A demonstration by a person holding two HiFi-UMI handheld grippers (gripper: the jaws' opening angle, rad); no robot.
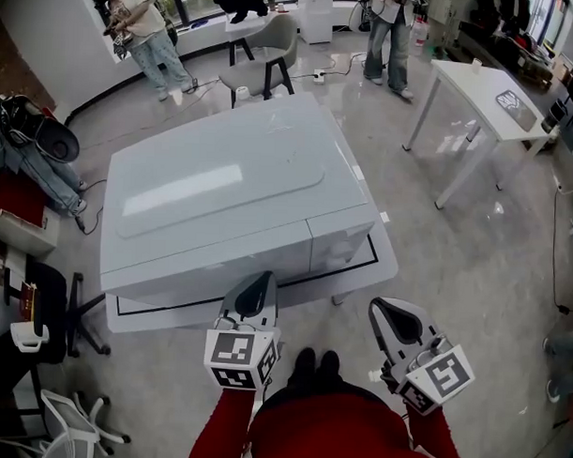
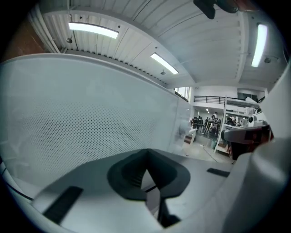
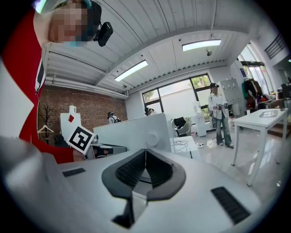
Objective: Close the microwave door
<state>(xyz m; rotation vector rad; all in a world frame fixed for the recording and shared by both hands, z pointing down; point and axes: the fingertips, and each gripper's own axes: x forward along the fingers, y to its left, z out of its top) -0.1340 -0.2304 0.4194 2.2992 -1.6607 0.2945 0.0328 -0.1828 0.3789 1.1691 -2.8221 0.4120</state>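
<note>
— Two grippers, one microwave (image 1: 222, 193) to enter. Where is the microwave?
— White, on the surface (image 1: 384, 264), with its front along the near edge.
— And the door (image 1: 201, 267)?
— A perforated panel whose long axis runs along that near edge. The control panel (image 1: 342, 244) is at its right end. From above it looks flush with the front, or nearly so. I cannot tell whether it is latched.
— Left gripper (image 1: 254, 290)?
— Fingers pressed together with nothing between them. The door lies straight ahead, very close, and fills most of its view. I cannot tell whether they touch.
— Right gripper (image 1: 393, 316)?
— Fingers likewise together and empty. It hangs off the near right corner of the surface, apart from the microwave.
— Which hand is nearer?
— The left, plainly. By my judgement, any push still needed goes straight ahead from those fingers, square to the door's long axis. It would land best toward the control-panel end, away from the likely hinge.
</note>
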